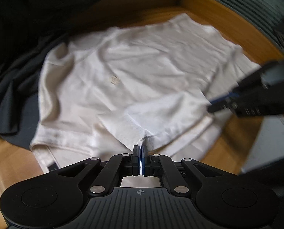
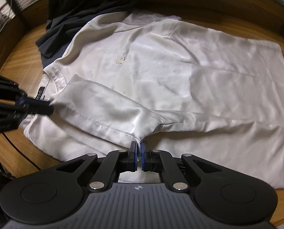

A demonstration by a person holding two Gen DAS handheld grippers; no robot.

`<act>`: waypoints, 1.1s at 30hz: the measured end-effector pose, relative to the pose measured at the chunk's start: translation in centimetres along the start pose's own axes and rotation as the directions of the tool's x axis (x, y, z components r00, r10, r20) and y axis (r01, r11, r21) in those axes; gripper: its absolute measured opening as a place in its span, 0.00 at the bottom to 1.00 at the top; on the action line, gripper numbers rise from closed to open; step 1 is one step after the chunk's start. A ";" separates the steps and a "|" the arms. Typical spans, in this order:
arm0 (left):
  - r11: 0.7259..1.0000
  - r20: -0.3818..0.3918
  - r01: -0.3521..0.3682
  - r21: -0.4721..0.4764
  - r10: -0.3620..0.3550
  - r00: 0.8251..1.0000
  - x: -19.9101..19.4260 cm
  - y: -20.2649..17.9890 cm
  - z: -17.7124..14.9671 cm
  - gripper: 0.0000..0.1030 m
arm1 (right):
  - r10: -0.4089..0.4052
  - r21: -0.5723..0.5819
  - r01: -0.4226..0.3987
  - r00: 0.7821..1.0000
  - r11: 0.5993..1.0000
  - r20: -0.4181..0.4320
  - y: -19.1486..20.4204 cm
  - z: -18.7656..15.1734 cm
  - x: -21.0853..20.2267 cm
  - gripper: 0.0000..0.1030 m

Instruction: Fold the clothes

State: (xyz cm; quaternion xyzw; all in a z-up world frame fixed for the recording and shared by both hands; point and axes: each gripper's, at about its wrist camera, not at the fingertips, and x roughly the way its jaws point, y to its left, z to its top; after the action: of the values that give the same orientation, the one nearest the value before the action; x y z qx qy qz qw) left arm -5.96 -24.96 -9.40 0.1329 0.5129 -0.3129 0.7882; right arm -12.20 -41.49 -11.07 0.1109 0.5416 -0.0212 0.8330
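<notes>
the white t-shirt [image 2: 161, 72] lies spread on the wooden table [image 2: 23, 64], one sleeve [image 2: 107, 110] folded in over its chest. the right gripper [image 2: 139, 148] pinches the sleeve's hem, fingers clamped on the cloth. the left gripper [image 1: 140, 149] grips the sleeve's other end, likewise clamped. dark clothes [image 2: 80, 5] are heaped beside the collar.

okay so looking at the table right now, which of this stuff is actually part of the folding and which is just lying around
Part of the job:
- white shirt, spread on the table, sleeve folded in
- left gripper, shut on the shirt's fabric
- right gripper, shut on the sleeve's edge

Lying about:
- dark garment heaped beside the shirt
- wooden table
</notes>
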 end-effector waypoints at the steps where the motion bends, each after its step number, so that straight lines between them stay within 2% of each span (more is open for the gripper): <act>1: 1.000 -0.015 0.010 -0.003 -0.010 1.000 0.1 -0.3 -0.3 0.03 | 0.002 -0.006 -0.002 1.000 1.000 -0.014 -0.2 0.0 0.1 0.04; 7: 0.997 -0.091 0.018 -0.070 -0.025 0.996 1.8 -0.9 -1.9 0.08 | 0.013 -0.074 -0.021 0.993 0.997 -0.113 -1.0 -0.4 1.5 0.06; 9: 0.995 -0.079 0.013 -0.101 -0.021 0.997 1.3 -0.7 -1.9 0.17 | 0.034 -0.109 -0.049 0.991 0.993 -0.131 -1.2 -0.3 1.6 0.10; 11: 0.991 -0.052 0.009 -0.131 -0.016 0.999 0.4 -0.4 -1.9 0.32 | 0.060 -0.147 -0.079 0.990 0.986 -0.130 -1.7 0.1 0.7 0.14; 14: 0.983 -0.019 -0.006 -0.183 0.003 1.000 -0.9 0.2 -1.5 0.38 | 0.088 -0.205 -0.111 0.989 0.972 -0.120 -2.7 1.0 -0.9 0.17; 17: 0.965 -0.002 -0.037 -0.260 0.038 0.999 -2.1 1.3 -0.5 0.41 | 0.046 -0.254 -0.068 0.995 0.965 -0.093 -5.1 2.0 -2.4 0.17; 20: 0.947 0.017 -0.082 -0.310 0.092 0.996 -2.7 2.5 1.0 0.46 | 0.003 -0.256 -0.020 0.998 0.966 -0.067 -8.3 3.1 -3.2 0.17; 25: 0.901 0.005 -0.178 -0.395 0.195 0.981 -2.5 5.0 3.7 0.46 | -0.069 -0.264 0.059 0.997 0.963 -0.027 -14.3 5.3 -4.0 0.17; 30: 0.851 0.018 -0.184 -0.492 0.221 0.975 -2.4 7.4 6.3 0.48 | -0.130 -0.299 0.130 0.991 0.946 0.018 -19.8 8.4 -4.0 0.17; 33: 0.847 0.010 -0.212 -0.488 0.248 0.969 -1.8 8.2 8.2 0.49 | -0.142 -0.297 0.146 0.989 0.944 0.032 -22.2 10.2 -3.5 0.17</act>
State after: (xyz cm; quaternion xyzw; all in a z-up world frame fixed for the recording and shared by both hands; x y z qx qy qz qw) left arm 4.63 -22.37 -5.07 -0.0192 0.5261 -0.0830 0.8461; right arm -7.94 -65.55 -7.50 -0.0560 0.5409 -0.0006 0.8392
